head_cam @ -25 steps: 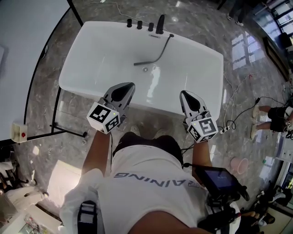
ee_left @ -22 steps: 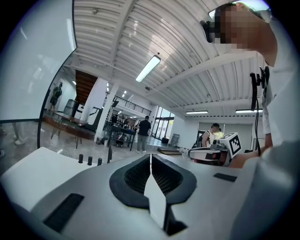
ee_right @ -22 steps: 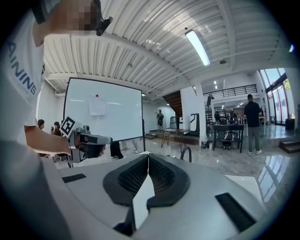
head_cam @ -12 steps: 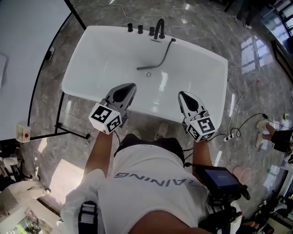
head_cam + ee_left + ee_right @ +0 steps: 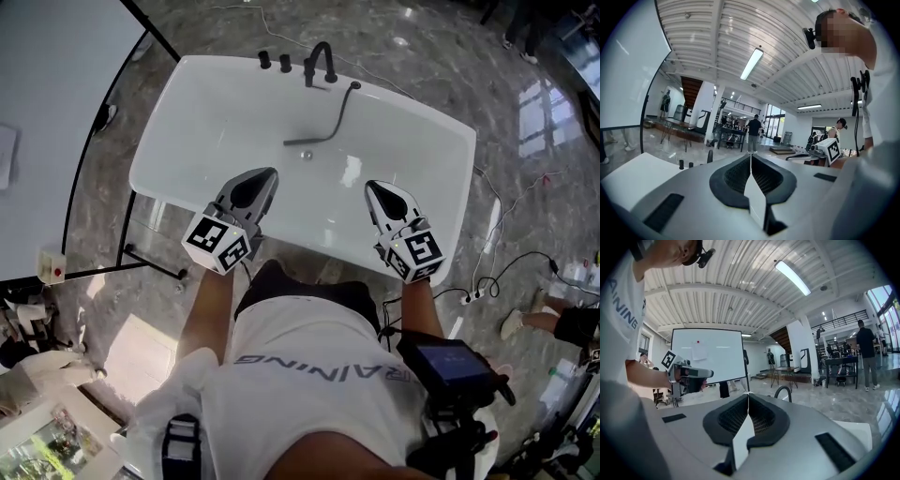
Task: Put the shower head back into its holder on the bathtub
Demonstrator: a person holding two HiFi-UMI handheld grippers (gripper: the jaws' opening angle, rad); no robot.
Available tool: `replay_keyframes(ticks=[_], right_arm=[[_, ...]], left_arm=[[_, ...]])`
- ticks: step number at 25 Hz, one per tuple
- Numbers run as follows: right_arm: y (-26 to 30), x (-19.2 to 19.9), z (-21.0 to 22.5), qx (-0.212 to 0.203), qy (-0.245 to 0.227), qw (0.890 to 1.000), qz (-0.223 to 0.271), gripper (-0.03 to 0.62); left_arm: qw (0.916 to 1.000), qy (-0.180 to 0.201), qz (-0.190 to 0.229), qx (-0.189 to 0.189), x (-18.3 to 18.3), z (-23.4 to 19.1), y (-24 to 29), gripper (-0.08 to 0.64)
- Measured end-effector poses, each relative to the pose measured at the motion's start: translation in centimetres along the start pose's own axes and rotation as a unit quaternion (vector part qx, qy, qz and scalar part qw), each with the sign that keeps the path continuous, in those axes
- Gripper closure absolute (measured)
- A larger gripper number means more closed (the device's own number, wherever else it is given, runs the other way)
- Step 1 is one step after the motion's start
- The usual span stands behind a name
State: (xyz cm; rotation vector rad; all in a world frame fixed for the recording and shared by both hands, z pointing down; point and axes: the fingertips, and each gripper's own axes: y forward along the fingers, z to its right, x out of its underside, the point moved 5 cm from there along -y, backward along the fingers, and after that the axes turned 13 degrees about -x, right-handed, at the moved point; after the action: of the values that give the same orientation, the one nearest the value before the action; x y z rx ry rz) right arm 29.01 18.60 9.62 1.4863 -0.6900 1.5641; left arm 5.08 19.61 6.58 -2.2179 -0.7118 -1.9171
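Two tools hover over the near rim of the white bathtub (image 5: 211, 117): the left gripper (image 5: 269, 174) and the right gripper (image 5: 371, 187), each with jaws pressed together on nothing. The shower head (image 5: 307, 141) lies on the tub's bottom (its hose climbs to the far rim). A black faucet (image 5: 322, 58) and knobs (image 5: 265, 61) stand there; the holder is perhaps among them. The grey marble floor (image 5: 506, 122) surrounds the tub, with a whiteboard (image 5: 47, 122) at the left.

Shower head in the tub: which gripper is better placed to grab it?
Probably the left gripper: the shower head lies in the bathtub with its free end nearer that side. The right gripper sits farther off. Both are shut, empty.
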Motion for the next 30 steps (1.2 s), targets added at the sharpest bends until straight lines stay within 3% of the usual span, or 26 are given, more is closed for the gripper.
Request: replay_keyframes(ticks=[8, 16, 21, 30], right_arm=[[4.2, 1.4, 3.4, -0.005, 0.001, 1.0, -0.029, 0.58], [15.0, 3.3, 6.1, -0.015, -0.045, 0.995, -0.083, 0.58], [22.7, 7.4, 10.7, -0.024, -0.065, 0.992, -0.104, 0.58], [30.6, 17.6, 16.5, -0.019, -0.032, 0.994, -0.104, 0.58]], left_arm=[[0.9997, -0.018, -0.014, -0.002, 1.2, -3.6, 2.9, 0.535], [0.9993, -0.032, -0.018, -0.012, 3.8, -13.5, 5.9, 0.535], [0.9988, -0.038, -0.016, -0.025, 7.4, -19.3, 10.3, 0.535], [0.9982, -0.039, -0.03, -0.036, 16.3, -25.9, 17.7, 0.535]])
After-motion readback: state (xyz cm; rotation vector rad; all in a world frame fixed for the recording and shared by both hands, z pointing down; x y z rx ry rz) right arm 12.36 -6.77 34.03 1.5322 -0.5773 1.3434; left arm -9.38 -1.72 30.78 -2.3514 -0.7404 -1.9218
